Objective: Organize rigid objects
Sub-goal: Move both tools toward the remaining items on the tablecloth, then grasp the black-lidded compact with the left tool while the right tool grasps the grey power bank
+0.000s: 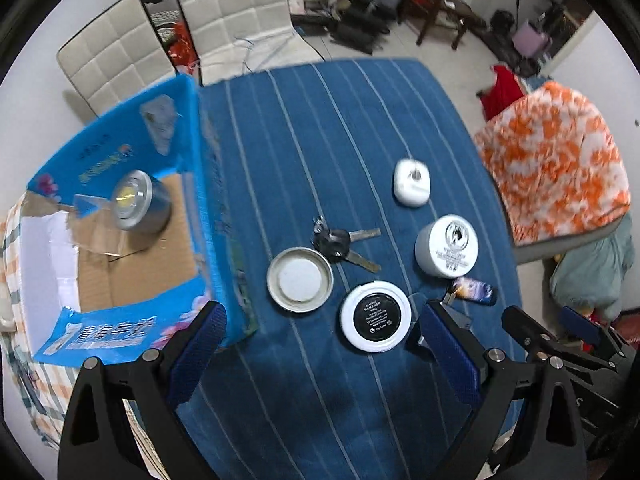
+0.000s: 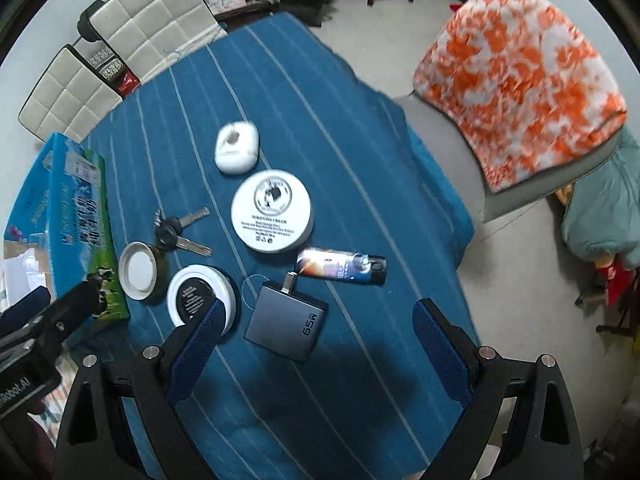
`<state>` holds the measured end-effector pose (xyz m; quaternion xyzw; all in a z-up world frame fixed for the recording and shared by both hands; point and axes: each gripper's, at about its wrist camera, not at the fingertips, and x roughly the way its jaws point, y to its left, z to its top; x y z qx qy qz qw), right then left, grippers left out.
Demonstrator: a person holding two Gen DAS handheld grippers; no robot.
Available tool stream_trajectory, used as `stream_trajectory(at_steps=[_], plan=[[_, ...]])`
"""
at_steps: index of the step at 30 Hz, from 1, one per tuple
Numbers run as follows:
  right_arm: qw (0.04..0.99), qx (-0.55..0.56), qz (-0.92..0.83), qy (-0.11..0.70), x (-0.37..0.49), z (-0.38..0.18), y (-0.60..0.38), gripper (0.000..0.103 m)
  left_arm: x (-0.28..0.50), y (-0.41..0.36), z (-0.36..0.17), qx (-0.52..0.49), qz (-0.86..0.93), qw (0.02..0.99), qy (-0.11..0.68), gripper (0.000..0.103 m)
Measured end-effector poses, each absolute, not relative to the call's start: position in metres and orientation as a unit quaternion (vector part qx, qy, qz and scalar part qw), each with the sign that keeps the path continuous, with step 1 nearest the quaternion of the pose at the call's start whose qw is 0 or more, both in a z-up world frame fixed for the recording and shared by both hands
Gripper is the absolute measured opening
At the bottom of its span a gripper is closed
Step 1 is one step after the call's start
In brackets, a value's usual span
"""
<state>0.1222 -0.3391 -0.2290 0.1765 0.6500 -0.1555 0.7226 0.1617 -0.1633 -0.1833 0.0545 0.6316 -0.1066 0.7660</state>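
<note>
1. Tongs status: left tongs (image 1: 320,344) wide open, empty, hovering over near edge of worktop (image 1: 360,120); right tongs (image 2: 316,340) likewise wide open, empty, hovering above charger.
2. Target container: blue carton (image 1: 208,216) at left edge of worktop, top open, one metal tin (image 1: 136,200) already lying inside.
3. Items left on striped cloth, all apart from carton:
   - Metal lid (image 1: 300,279), just beside carton. Thin, stiff, light; probably slippery. Best pinched across rim.
   - Keys (image 1: 344,244), touching or just behind lid. Small, hard, loose bunch; likely to dangle. Grip at black heads.
   - White compact (image 1: 375,316) with black label. Flat, rigid, smooth plastic; grip across diameter.
   - Cream jar (image 2: 272,210), white, squat. Judged heaviest of round items; grip on side wall.
   - Lighter (image 2: 342,266), lying flat beside jar. Light, rounded, may roll; grip across short axis.
   - Grey charger (image 2: 286,320), "65W" marking, prongs out. Dense, flat-sided, easiest hold across parallel faces.
   - White rounded case (image 2: 237,152), farthest away, blurred. Glossy, curved; slip risk.
4. Nothing fragile seen; no soft items.
</note>
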Motion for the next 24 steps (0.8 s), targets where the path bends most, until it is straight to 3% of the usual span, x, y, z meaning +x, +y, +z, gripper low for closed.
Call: stream_trajectory(at_steps=[6, 13, 16, 24], plan=[[0.696, 0.224, -0.147, 0.666, 0.131, -0.273, -0.337, 0.096, 0.162, -0.167, -0.223, 0.068, -0.094, 0.743, 0.659, 0.099], [0.649, 0.267, -0.139, 0.699, 0.138, -0.326, -0.327, 0.077, 0.161, -0.175, -0.236, 0.087, -0.096, 0.734, 0.667, 0.097], [0.665, 0.237, -0.141, 0.695, 0.138, -0.323, -0.32, 0.069, 0.158, -0.176, -0.241, 0.091, -0.095, 0.73, 0.671, 0.096], [0.659, 0.195, -0.15, 0.711, 0.123, -0.316, -0.337, 0.066, 0.152, -0.186, -0.258, 0.09, -0.108, 0.71, 0.69, 0.093]])
